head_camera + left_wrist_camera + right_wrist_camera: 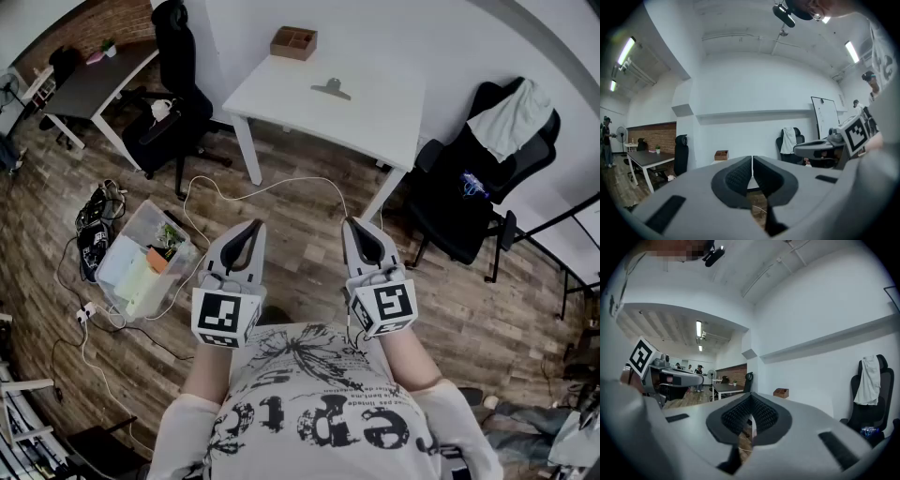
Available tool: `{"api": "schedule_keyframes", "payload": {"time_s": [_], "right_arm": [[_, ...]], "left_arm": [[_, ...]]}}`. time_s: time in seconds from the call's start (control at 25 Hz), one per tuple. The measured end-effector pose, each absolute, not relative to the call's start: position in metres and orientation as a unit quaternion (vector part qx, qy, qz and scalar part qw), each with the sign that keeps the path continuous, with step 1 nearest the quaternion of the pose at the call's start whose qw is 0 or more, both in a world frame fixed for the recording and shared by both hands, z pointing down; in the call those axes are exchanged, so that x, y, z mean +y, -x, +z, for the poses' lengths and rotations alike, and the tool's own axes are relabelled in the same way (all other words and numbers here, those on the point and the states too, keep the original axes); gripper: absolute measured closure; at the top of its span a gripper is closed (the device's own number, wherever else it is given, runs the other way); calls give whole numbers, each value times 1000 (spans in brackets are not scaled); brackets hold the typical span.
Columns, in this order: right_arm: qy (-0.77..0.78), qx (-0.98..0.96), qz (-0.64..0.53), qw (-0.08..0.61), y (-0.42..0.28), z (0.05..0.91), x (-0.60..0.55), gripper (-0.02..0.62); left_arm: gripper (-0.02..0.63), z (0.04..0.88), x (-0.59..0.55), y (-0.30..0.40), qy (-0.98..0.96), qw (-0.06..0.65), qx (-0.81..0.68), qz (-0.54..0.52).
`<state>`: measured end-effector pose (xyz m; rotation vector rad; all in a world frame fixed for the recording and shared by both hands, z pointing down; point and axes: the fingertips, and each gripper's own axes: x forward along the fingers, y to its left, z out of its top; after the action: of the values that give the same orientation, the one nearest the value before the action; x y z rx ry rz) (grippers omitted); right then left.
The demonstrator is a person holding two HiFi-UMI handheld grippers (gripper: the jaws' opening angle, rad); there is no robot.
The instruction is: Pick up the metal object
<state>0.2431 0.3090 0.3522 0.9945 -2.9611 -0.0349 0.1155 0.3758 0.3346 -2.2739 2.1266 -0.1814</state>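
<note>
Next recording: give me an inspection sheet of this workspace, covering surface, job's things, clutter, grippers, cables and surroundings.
Surface: white table, ahead of the person.
Job's things: metal object lies on the table, untouched.
Clutter: wooden box at the table's far edge; clear bin with odds and ends on the floor.
Grippers: left gripper and right gripper both shut, empty, held level short of the table.
Cables: white cable loops over the floor near the table legs; dark tangle beside the bin.
Surroundings: wood floor; black chair and cloth-draped chair flank the table; dark desk.
</note>
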Motion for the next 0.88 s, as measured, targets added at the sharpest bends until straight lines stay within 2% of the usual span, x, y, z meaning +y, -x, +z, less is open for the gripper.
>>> {"api": "schedule_keyframes", "payload": {"time_s": [0.56, 0.88], "right_arm": [[-338, -941, 9, 10, -252, 367, 286, 604], [-352, -934, 53, 22, -231, 388, 258, 604]], "left_arm": [[595, 343, 351, -122, 740, 6, 669, -64], [595, 363, 330, -97, 743, -17, 664, -77]]}}
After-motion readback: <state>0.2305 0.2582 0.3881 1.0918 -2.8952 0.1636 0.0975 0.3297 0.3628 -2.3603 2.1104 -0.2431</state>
